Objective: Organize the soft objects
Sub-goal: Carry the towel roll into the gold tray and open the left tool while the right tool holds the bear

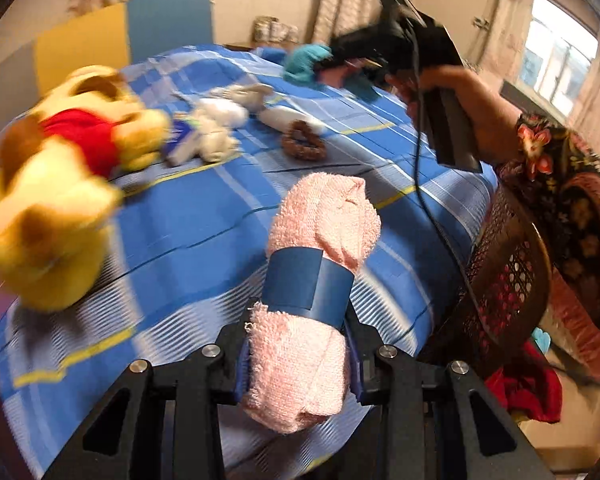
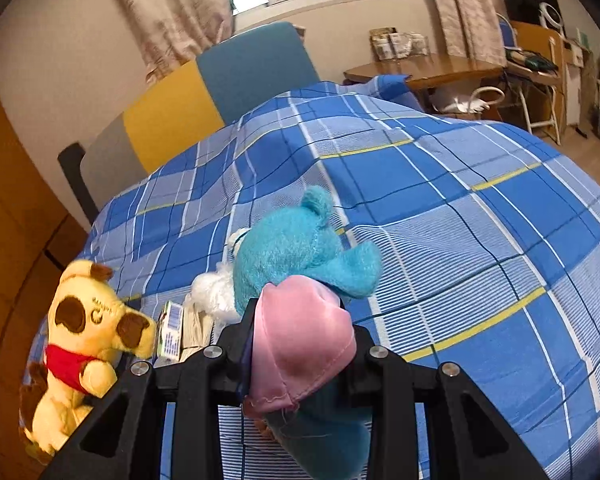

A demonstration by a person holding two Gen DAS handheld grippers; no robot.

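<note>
My left gripper (image 1: 300,364) is shut on a rolled pink towel (image 1: 320,232) with a blue paper band, held above the blue plaid bed (image 1: 188,232). My right gripper (image 2: 300,344) is shut on a blue and pink plush toy (image 2: 296,256); in the left wrist view it (image 1: 340,62) is raised over the far side of the bed with the toy (image 1: 304,64) in it. A yellow plush dog (image 1: 60,172) with a red scarf lies at the left and also shows in the right wrist view (image 2: 84,340). A white plush (image 1: 220,128) lies beside it.
A brown scrunchie (image 1: 303,145) and a small blue-white box (image 1: 182,140) lie on the bed. A dark woven basket (image 1: 504,280) stands at the bed's right edge, with red cloth (image 1: 528,390) below it. A wooden table (image 2: 424,70) and a yellow-blue headboard (image 2: 220,92) stand behind.
</note>
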